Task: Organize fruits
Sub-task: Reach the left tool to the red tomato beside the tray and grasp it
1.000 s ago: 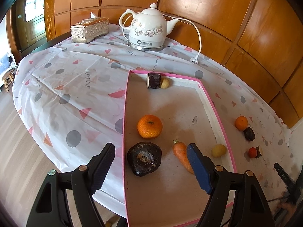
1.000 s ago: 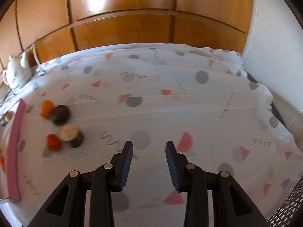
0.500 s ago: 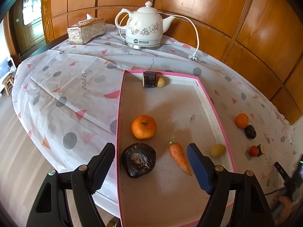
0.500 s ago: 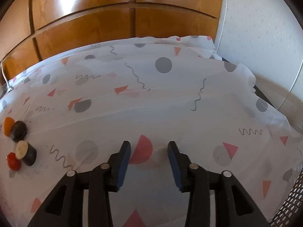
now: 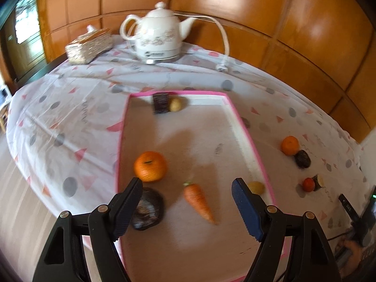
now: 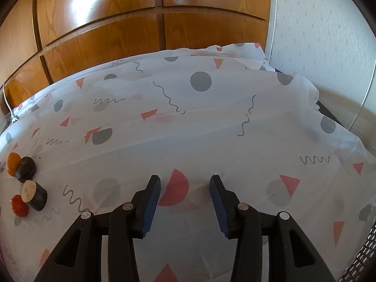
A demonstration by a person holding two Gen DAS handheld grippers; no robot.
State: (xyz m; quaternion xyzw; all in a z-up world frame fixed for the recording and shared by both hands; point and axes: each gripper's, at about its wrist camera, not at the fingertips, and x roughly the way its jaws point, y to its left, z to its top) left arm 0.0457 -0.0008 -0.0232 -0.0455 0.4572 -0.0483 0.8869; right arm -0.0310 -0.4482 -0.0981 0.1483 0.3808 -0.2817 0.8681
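My left gripper is open and empty above the near end of a pink-rimmed tray. In the tray lie an orange, a carrot, a dark round fruit, a small yellow fruit, and at the far end a dark block and a small potato-like piece. Right of the tray on the cloth lie a small orange, a dark fruit, a red fruit and a dark cylinder. My right gripper is open and empty over bare cloth; these four pieces, such as the cylinder, lie far left.
A white electric kettle with its cord and a tissue box stand at the back of the round table. Wooden wall panels run behind. A white wall is on the right. The table edge drops off at the left.
The left gripper has moved slightly, with the tray shifting in view and motion blur. The right gripper has swung right, so the four loose pieces slid toward the left edge.
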